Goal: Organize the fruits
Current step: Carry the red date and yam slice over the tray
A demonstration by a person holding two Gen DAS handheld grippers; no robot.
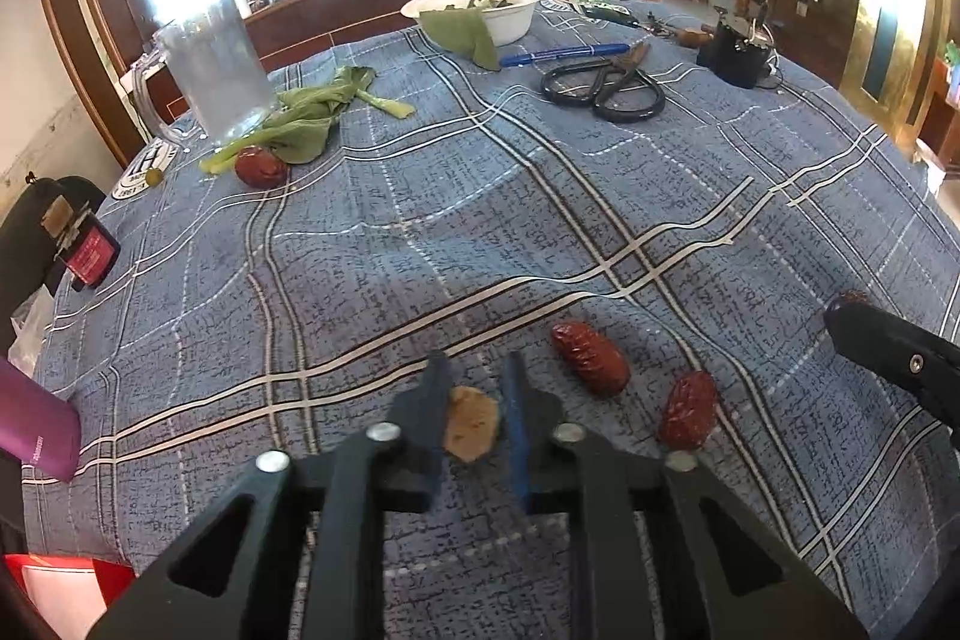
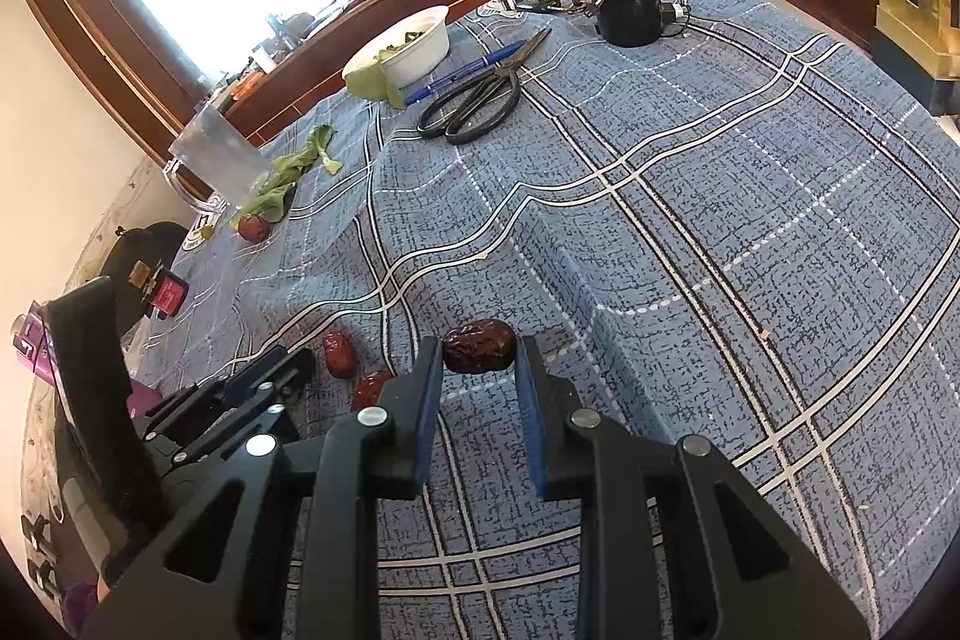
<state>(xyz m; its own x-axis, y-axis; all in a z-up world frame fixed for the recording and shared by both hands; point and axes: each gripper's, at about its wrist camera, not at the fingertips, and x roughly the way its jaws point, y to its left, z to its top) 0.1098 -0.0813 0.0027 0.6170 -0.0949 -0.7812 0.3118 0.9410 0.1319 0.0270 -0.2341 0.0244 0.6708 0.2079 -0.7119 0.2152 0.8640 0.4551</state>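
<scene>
blue plaid tablecloth [image 1: 420, 244] carries red dates [image 1: 591, 358], scissors [image 1: 606, 85], bowl [image 1: 510, 22].

We see our right gripper [image 2: 477, 370] with its jaws apart, a dark red date [image 2: 479, 345] lying on the cloth [image 2: 750, 196] between the fingertips [image 2: 429, 358]. To its left lie two more dates [image 2: 338, 353], near our left gripper [image 2: 270, 370]. Farther back are scissors [image 2: 474, 103] beside a blue pen [image 2: 462, 71], a white bowl [image 2: 414, 49] of greens, a clear jug [image 2: 219, 160] and a fourth date [image 2: 253, 227].
</scene>
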